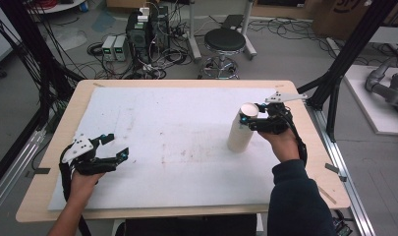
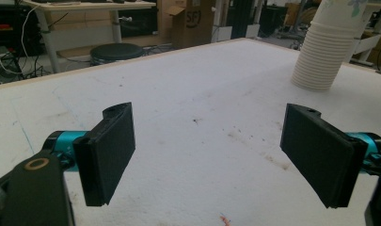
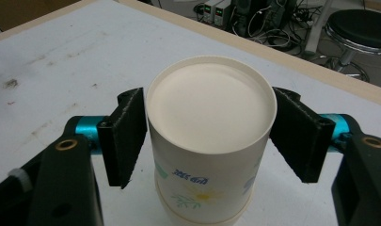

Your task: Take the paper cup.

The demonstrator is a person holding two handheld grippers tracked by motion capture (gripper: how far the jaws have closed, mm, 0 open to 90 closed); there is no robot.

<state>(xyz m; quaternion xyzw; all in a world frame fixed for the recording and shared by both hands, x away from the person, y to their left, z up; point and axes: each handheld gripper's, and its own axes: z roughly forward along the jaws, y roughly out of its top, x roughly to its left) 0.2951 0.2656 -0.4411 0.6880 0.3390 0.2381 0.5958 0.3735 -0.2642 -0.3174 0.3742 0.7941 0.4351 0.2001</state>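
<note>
A: Item one, left of the cup stack?
B: Left gripper, low over the white mat, well apart from the stack. Jaws wide apart, nothing between them; its own view shows bare mat there and the stack far off.

A: Item two, the stack itself?
B: Paper cups nested upside down, upright on the mat's right part, printed top cup bottom-up.

A: Item three, right of the stack?
B: Right gripper, level at the top cup. Jaws closed onto that cup, one pad on each side wall just under the base rim.

A: Handling note for the step?
B: Likely peeling off the top cup. Squeeze lightly so the wall does not crush, lift straight up, and watch that the next cup does not ride along; the free gripper could steady the stack.
</note>
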